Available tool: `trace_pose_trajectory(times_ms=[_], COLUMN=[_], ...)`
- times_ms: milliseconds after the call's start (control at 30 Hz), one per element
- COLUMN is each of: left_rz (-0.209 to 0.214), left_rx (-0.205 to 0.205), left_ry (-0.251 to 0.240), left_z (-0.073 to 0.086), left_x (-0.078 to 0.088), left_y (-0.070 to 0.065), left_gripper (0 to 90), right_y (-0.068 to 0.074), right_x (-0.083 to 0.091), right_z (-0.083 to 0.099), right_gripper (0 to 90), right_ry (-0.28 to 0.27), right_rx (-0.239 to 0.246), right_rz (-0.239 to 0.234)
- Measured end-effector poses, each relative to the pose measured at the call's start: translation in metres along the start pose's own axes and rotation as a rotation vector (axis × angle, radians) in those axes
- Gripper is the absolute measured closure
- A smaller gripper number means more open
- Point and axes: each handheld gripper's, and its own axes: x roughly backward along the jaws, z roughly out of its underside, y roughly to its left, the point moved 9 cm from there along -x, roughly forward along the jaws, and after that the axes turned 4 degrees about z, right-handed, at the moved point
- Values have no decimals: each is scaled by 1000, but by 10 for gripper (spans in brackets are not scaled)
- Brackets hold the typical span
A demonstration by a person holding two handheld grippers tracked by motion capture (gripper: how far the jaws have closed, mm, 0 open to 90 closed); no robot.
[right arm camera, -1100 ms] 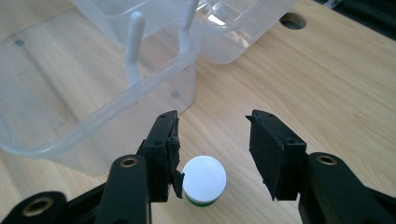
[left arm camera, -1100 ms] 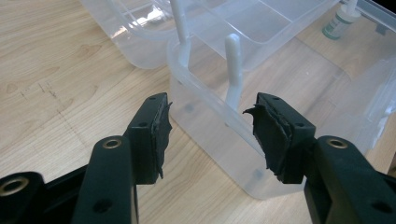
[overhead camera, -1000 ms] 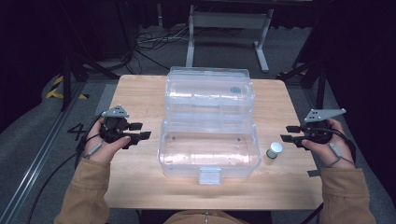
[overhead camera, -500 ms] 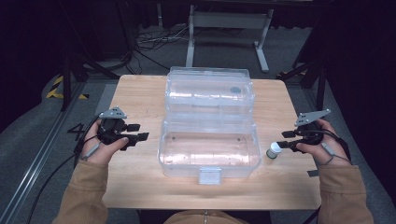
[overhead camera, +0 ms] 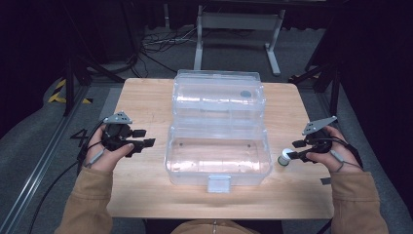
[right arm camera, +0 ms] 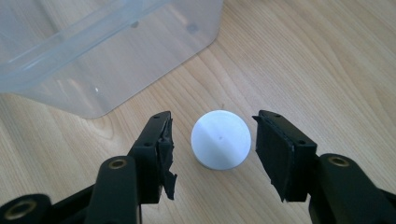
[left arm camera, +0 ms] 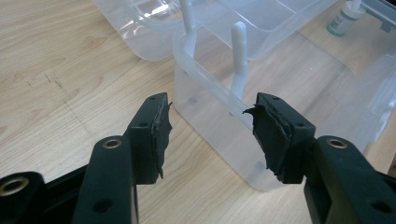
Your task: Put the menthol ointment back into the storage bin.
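The clear plastic box (overhead camera: 217, 152) stood open at the middle of the wooden table (overhead camera: 146, 92), its lid (overhead camera: 217, 95) laid back on the far side; a white latch tab (overhead camera: 218, 183) hung from the box's near wall. The small white-capped bottle (overhead camera: 284, 158) stood upright on the table just to the right of the box, near its near-right corner, not touching it. The right gripper (overhead camera: 294, 154) had come down over the bottle; in the right gripper view the round white cap (right arm camera: 220, 139) sat between the two black jaws with a gap on either side, the jaws having just been opening, so nothing was gripped. The left gripper (overhead camera: 142, 138) hovered to the left of the box, close to its left wall, jaws standing wide apart and empty; in the left gripper view the box's corner (left arm camera: 219, 116) lay just beyond them.
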Motion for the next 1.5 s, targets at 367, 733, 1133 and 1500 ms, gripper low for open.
trace_pose_trajectory(times_ms=[367, 733, 1133, 1500], left_rz=[3, -9, -21, -18], left_rx=[2, 11, 28, 29], left_ry=[2, 2, -4, -1], left_z=[0, 6, 12, 11], left_x=[0, 5, 12, 10], left_y=[0, 0, 2, 3], left_gripper=[467, 467, 467, 467], right_y=[-2, -5, -4, -4], right_x=[-14, -29, -40, -43], right_z=[8, 12, 13, 15], right_gripper=[432, 428, 434, 476], right_ry=[51, 106, 149, 159], right_rx=[5, 27, 38, 29], right_rz=[-1, -20, -44, -45])
